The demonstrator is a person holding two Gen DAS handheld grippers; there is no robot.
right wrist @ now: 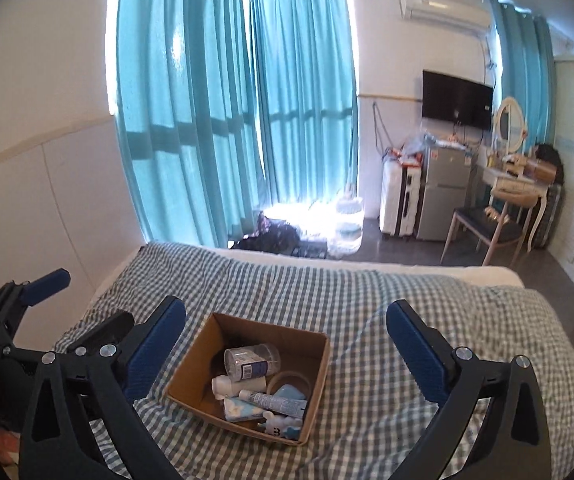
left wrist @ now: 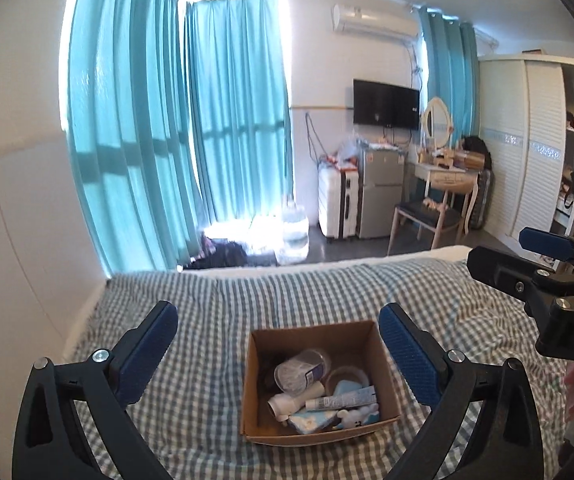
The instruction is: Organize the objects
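Observation:
A brown cardboard box [left wrist: 255, 400] [right wrist: 195, 368] sits open on the blue-checked bed sheet [left wrist: 207, 320]. Inside lie a clear plastic jar [left wrist: 299, 372] [right wrist: 251, 362], a white bottle [left wrist: 287, 402], a white tube [left wrist: 343, 400] [right wrist: 273, 402], a tissue pack [left wrist: 311, 420] and a small white toy [left wrist: 357, 416]. My left gripper [left wrist: 278, 312] hangs above the box, open and empty. My right gripper [right wrist: 285, 306] is also open and empty, raised over the box. Each shows at the edge of the other's view: right gripper [left wrist: 503, 248], left gripper [right wrist: 95, 298].
A white padded wall [left wrist: 27, 220] borders the bed on the left. Beyond the bed's foot are teal curtains [left wrist: 147, 140], large water bottles [left wrist: 293, 228], a white suitcase [left wrist: 337, 204], a small fridge [left wrist: 381, 192], a chair [left wrist: 427, 216], a dressing table [left wrist: 447, 176] and a wardrobe [left wrist: 527, 140].

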